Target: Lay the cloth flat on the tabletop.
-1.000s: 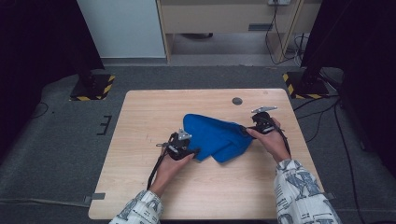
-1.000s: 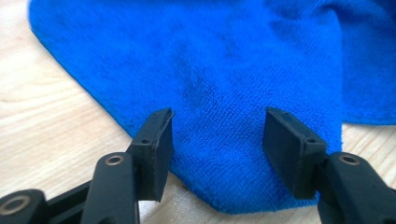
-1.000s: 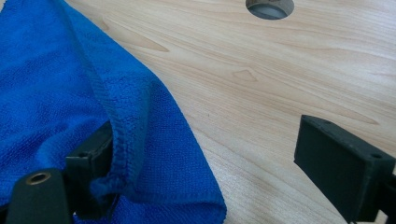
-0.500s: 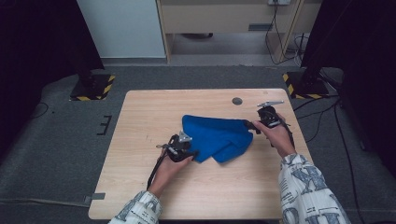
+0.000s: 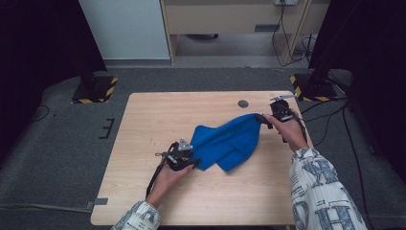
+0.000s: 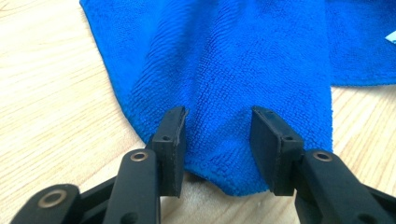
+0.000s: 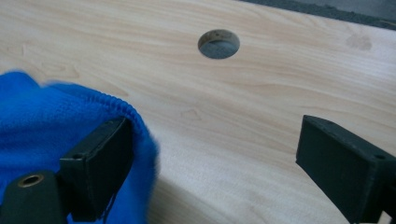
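In the high view, a blue cloth (image 5: 226, 142) is lying rumpled in the middle of the wooden table (image 5: 143, 124), stretched on a slant between the two tools. The left gripper (image 5: 191, 159) is sitting at the cloth's near left corner, and the right gripper (image 5: 262, 118) is reaching the far right corner, close to the round hole (image 5: 243, 103) in the tabletop. Judging from this, the step in hand looks like spreading or unfolding the cloth by its opposite corners.

In the left gripper view, the jaws are standing at a middling gap with a fold of the blue cloth (image 6: 219, 84) lying between them; the pads are flanking the fabric without visibly pinching it, so this gripper is not gripping yet. A small pale tag (image 6: 391, 37) is peeking at the right edge of the cloth, too cut off to read.

In the right gripper view, the jaws are standing wide apart, the left one pressing against the cloth's bunched edge (image 7: 56, 126), the right one hanging over bare wood, nothing held between them. The round hole (image 7: 218, 44) is lying just ahead.

The next move is probably calling for both grippers to close firmly on their corners before pulling apart, so the cloth flattens rather than slips free

No brand or legible writing is showing anywhere
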